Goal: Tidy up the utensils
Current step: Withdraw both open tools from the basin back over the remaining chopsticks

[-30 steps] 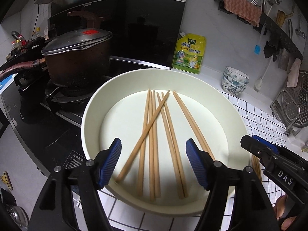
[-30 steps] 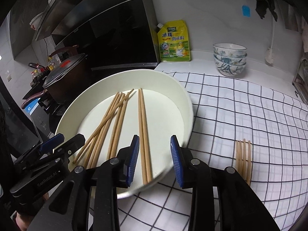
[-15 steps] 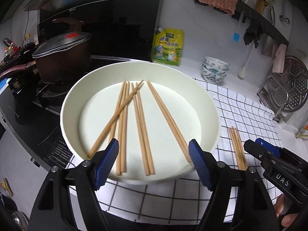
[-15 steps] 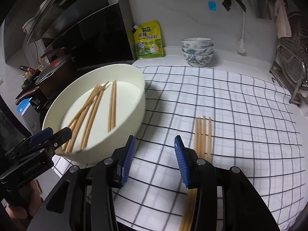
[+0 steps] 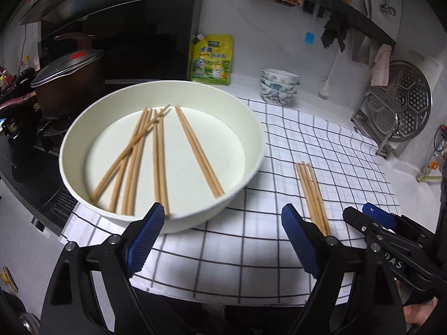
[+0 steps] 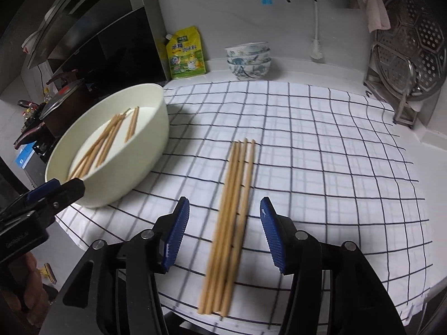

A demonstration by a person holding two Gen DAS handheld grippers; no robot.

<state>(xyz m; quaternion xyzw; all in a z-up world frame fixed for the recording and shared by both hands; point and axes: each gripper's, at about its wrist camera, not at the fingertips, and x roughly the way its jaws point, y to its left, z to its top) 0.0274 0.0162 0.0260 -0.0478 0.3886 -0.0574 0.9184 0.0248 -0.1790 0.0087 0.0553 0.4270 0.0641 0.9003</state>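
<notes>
A large cream bowl (image 5: 251, 128) stands on the left of a black-checked white cloth (image 5: 321, 139) and holds several loose wooden chopsticks (image 5: 157, 153). It also shows in the right wrist view (image 6: 156, 128). A neat bundle of chopsticks (image 6: 232, 215) lies on the cloth to the right of the bowl, also seen in the left wrist view (image 5: 313, 192). My left gripper (image 5: 220, 237) is open and empty, just in front of the bowl. My right gripper (image 6: 223, 231) is open and empty, its jaws standing either side of the bundle's near half.
A lidded dark pot (image 5: 67, 83) sits on the stove at left. A yellow refill pouch (image 5: 211, 60) and stacked patterned bowls (image 5: 279, 86) stand by the back wall. A metal steamer rack (image 5: 402, 103) leans at right. The cloth's front edge hangs over the counter edge.
Both grippers have pulled back and swung right, away from the bowl. The right gripper has opened wider and now straddles the chopstick bundle on the cloth.
</notes>
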